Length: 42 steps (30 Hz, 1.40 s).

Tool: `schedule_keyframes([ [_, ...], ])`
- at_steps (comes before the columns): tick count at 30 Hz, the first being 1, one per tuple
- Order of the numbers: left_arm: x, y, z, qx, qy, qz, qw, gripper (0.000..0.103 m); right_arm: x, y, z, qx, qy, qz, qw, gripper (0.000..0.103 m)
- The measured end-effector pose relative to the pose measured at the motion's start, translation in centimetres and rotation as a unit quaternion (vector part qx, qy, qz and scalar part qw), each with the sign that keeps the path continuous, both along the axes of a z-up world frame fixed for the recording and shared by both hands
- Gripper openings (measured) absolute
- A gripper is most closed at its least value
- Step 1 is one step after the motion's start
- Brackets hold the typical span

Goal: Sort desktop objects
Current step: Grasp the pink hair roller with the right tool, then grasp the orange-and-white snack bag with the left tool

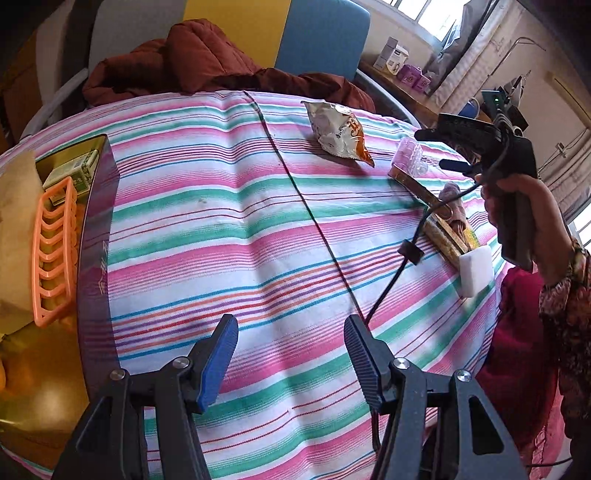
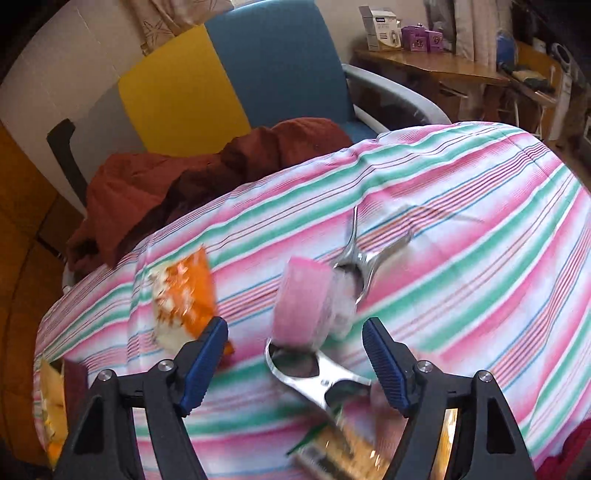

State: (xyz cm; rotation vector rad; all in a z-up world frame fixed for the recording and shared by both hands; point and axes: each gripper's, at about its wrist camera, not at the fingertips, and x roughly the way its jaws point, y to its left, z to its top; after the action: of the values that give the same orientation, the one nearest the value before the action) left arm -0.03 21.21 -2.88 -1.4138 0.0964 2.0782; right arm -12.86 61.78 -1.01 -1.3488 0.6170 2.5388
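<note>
Desktop objects lie scattered on the striped cloth (image 1: 229, 221). Left wrist view: left gripper (image 1: 290, 354) released, nothing between its fingers; at near left, an orange rack (image 1: 55, 251) and a green box (image 1: 75, 171) in a gold tray (image 1: 37, 387); at right, a white sponge (image 1: 476, 269); farther off, a snack packet (image 1: 338, 133). Only the blurred right wrist view shows the right gripper (image 2: 295, 354) spread, empty, above metal clips (image 2: 314, 373) and a pink roll (image 2: 303, 299).

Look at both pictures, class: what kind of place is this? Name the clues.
Probably a lived-in home room, not a workshop. A striped cloth covers the table, a red-brown quilted garment lies heaped on a seat behind it, and small boxes stand on a wooden side desk.
</note>
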Motion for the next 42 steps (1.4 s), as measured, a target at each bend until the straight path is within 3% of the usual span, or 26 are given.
schedule_keyframes([
  [5, -1.6, 1.1, 0.2, -0.007, 0.003, 0.004, 1.0, 0.06, -1.8, 0.6, -2.0, 0.006, -0.024, 0.011, 1.0, 0.076],
  [10, -4.1, 3.8, 0.4, 0.004, -0.003, 0.005, 1.0, 0.061, -2.7, 1.2, -3.8, -0.023, -0.042, 0.034, 0.998, 0.06],
  [19, -9.3, 12.7, 1.8, 0.016, 0.019, 0.0, 0.9997, 0.061, -1.2, 3.0, -3.4, -0.091, -0.033, 0.003, 0.995, 0.059],
  [22, -10.8, 16.3, 1.7, 0.0, 0.041, -0.013, 0.9991, 0.062, -0.6, 3.5, -2.6, -0.099, -0.02, -0.004, 0.995, 0.059],
  [25, -12.4, 19.3, 1.0, -0.014, 0.035, -0.023, 0.999, 0.063, -0.6, 3.7, -2.1, -0.088, -0.018, -0.008, 0.996, 0.059],
  [30, -14.1, 23.2, -0.3, -0.07, 0.057, -0.034, 0.9953, 0.064, -0.6, 4.0, -2.4, -0.1, -0.019, -0.01, 0.995, 0.059],
  [33, -15.0, 24.0, -0.8, -0.089, 0.072, -0.022, 0.9932, 0.066, -0.7, 4.1, -2.5, -0.099, -0.021, -0.012, 0.995, 0.059],
  [36, -16.0, 24.5, -1.6, -0.092, 0.062, -0.015, 0.9937, 0.066, -0.8, 4.2, -2.6, -0.102, -0.022, -0.012, 0.994, 0.059],
  [42, -16.7, 24.4, -2.5, -0.076, 0.057, -0.017, 0.9953, 0.067, -1.0, 4.0, -2.6, -0.097, -0.023, -0.009, 0.995, 0.059],
])
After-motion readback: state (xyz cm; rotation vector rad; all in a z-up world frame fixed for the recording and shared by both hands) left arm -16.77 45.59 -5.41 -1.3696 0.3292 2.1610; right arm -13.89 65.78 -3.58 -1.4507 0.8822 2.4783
